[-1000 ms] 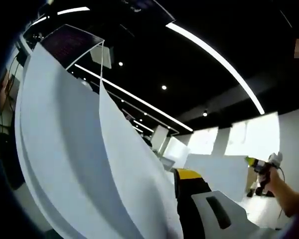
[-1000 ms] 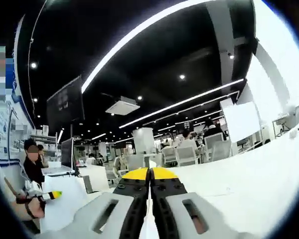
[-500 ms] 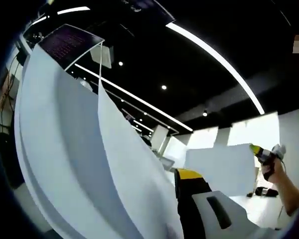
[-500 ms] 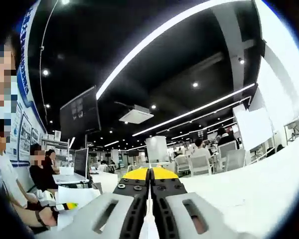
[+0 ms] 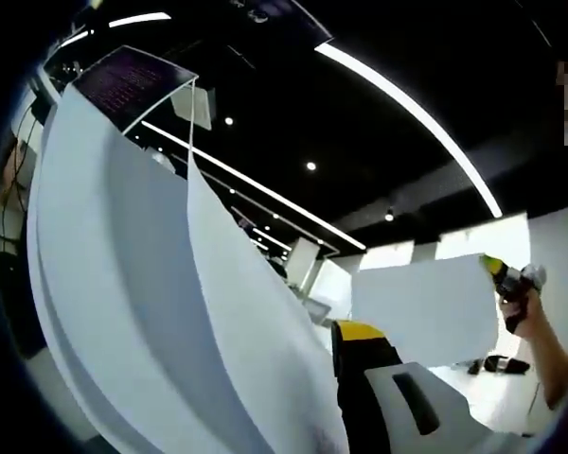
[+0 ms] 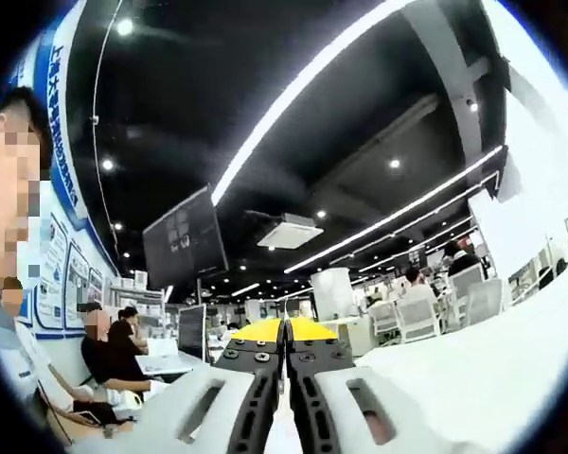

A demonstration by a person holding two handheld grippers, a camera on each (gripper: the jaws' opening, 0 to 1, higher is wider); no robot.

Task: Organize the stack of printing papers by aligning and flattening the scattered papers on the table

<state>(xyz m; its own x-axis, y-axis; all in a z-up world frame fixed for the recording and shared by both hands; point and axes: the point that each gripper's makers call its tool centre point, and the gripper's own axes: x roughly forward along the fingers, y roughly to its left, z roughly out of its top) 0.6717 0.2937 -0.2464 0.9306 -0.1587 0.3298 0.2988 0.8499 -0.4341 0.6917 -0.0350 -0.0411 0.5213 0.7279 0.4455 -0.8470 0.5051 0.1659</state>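
The left tool [image 5: 360,397] holds a curved sheaf of papers [image 5: 142,284] raised off the desk, probably to square its edges. The right tool [image 6: 285,378] pinches 1 thin sheet [image 5: 424,307], lifted to add.

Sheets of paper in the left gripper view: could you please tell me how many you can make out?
3 at least: two big curved sheets left of the left gripper, one flat sheet held up by the right gripper. More may hide between them.
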